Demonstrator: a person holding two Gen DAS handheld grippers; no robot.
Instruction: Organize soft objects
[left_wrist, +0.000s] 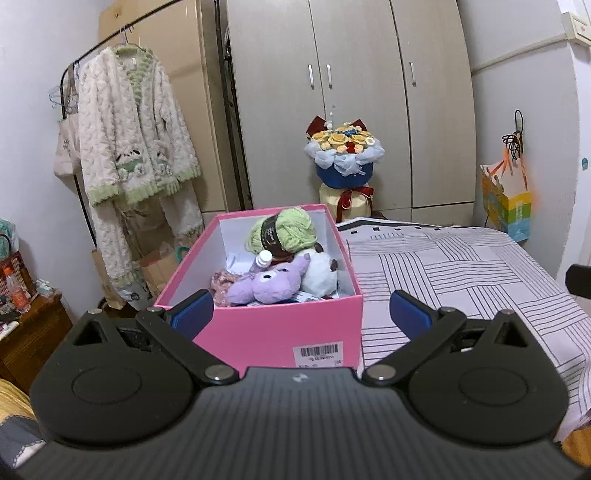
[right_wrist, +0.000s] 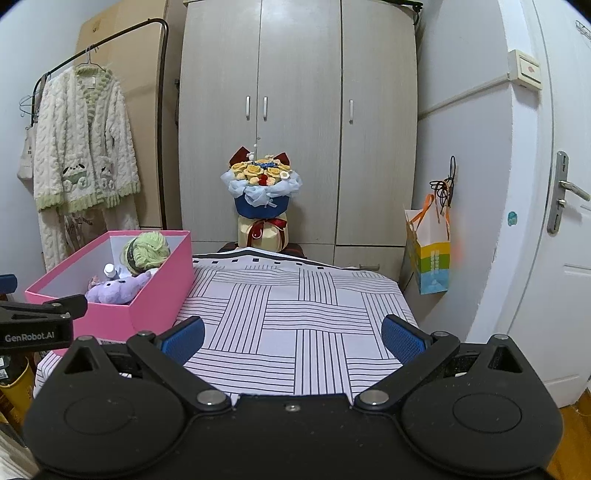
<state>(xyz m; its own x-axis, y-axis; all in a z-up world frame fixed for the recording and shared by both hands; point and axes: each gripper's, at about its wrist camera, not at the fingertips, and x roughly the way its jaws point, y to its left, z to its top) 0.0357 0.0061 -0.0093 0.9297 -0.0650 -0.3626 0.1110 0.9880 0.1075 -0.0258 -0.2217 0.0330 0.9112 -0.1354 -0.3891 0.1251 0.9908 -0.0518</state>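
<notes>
Pink box (left_wrist: 280, 328) sits open at the left edge of the striped bedsheet (left_wrist: 461, 280), lid off. Inside: green yarn ball (left_wrist: 291, 230) at the far end with a dark paper band (print unreadable), purple plush (left_wrist: 264, 286) in front of it, white plush (left_wrist: 321, 275) touching the purple one on its right, a small white-capped bottle (left_wrist: 264, 260) poking up between them, and a bit of pinkish fabric (left_wrist: 221, 282) at the left wall (mostly buried, can't tell what it is). Barcode sticker (left_wrist: 319, 354) on the box's near face; digits too small to read. Left gripper (left_wrist: 301, 314) is level and just short of the box's near wall, jaws spread wide, nothing between the blue pads. Right gripper (right_wrist: 293, 338) hovers over bare sheet to the right of the box, jaws equally wide apart and empty. In the right wrist view the left unit's side reads "GenRobot.AI" (right_wrist: 29, 336). Behind the bed: flower bouquet (right_wrist: 262, 192) before a grey wardrobe (right_wrist: 299, 92), fleece robe (right_wrist: 81, 147) on a rail, paper gift bag (right_wrist: 428, 254) hung on the wall (print illegible).
</notes>
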